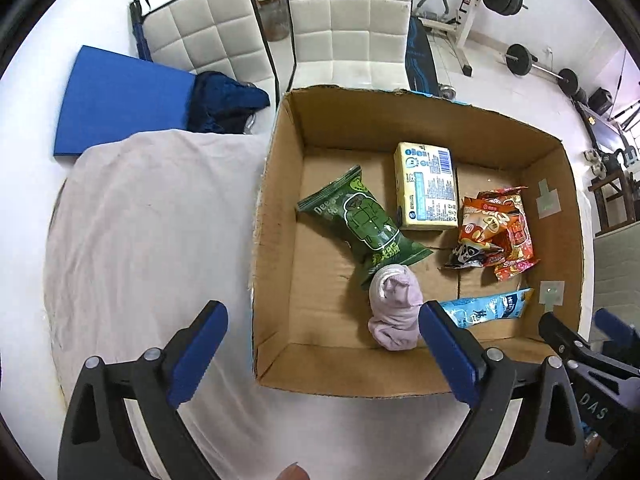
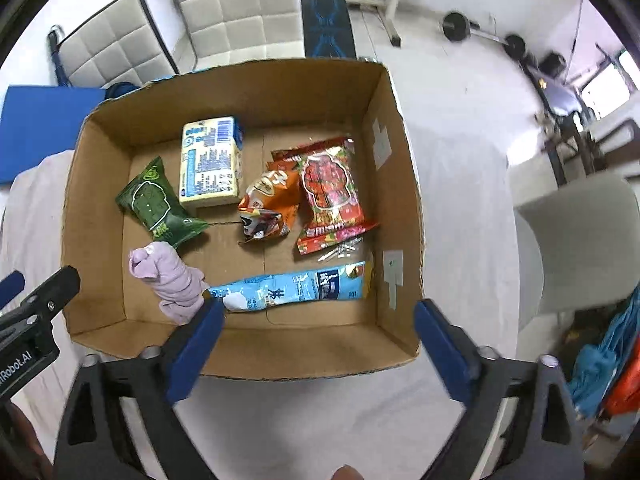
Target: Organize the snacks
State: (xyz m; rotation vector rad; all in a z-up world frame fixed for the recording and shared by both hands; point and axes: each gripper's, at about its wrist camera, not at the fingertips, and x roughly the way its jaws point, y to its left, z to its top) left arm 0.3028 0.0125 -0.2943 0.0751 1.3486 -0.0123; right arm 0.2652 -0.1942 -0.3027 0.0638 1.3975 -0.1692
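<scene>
Both tongs are spread wide and holding nothing right now, hovering over the near edge of the open brown cardboard box (image 2: 240, 344). Left gripper (image 1: 324, 344) sits with its right finger just inside the near wall, right next to the rolled lilac cloth bundle (image 1: 394, 308); right gripper (image 2: 316, 340) straddles the near wall too. Ahead of the right one, closest first: the long light-blue snack packet (image 2: 292, 290), then the red-and-green candy bag (image 2: 334, 194), the crumpled orange packet (image 2: 268, 200), the pale yellow carton with the barcode (image 2: 210, 162) and the dark green snack pouch (image 2: 158, 204) further out to its left. My guess is the cloth bundle doesn't belong with the snacks, so I'd pull that first: drop the left tongs straight down over its middle, squeeze gently since it's soft, and lift clear of the blue packet, which touches it.
</scene>
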